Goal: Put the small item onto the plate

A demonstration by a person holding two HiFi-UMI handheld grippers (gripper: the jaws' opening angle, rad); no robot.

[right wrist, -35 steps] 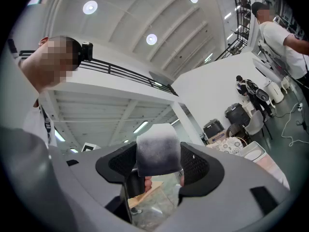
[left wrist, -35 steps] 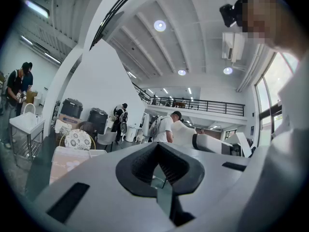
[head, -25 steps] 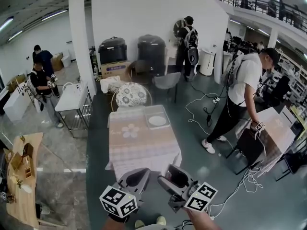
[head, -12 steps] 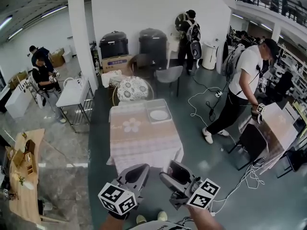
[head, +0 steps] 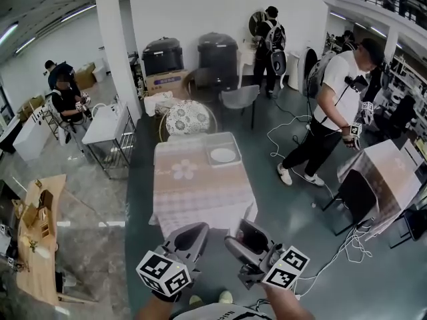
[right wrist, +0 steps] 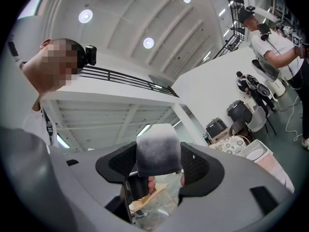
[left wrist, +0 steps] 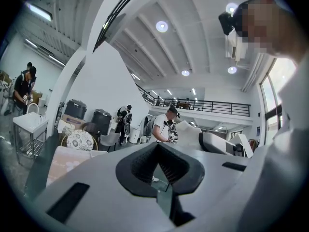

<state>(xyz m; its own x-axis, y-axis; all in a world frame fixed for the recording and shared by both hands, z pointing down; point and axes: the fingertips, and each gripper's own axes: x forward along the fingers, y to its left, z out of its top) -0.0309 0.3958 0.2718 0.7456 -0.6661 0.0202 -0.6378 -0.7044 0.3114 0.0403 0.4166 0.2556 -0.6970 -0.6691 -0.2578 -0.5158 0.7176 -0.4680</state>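
While I hold both grippers low in front of my body, short of the desk (head: 200, 193), the right gripper (right wrist: 158, 162) pinches the small item (right wrist: 157, 146) between its ribbed pads. Item: a blunt, fuzzy-looking block, whitish at the top and shading to dark grey lower down, its top standing proud of the pads. Left gripper (left wrist: 157, 148): pads pressed together at the tips, nothing between them. Plate (head: 223, 155): white, lying in a shallow tray (head: 207, 153) at the desk's far right corner, well apart from the item.

light: i saw bright, even light from round ceiling lamps (left wrist: 162, 26) | lens: strong fisheye bending, dark corners | focus: foreground soft
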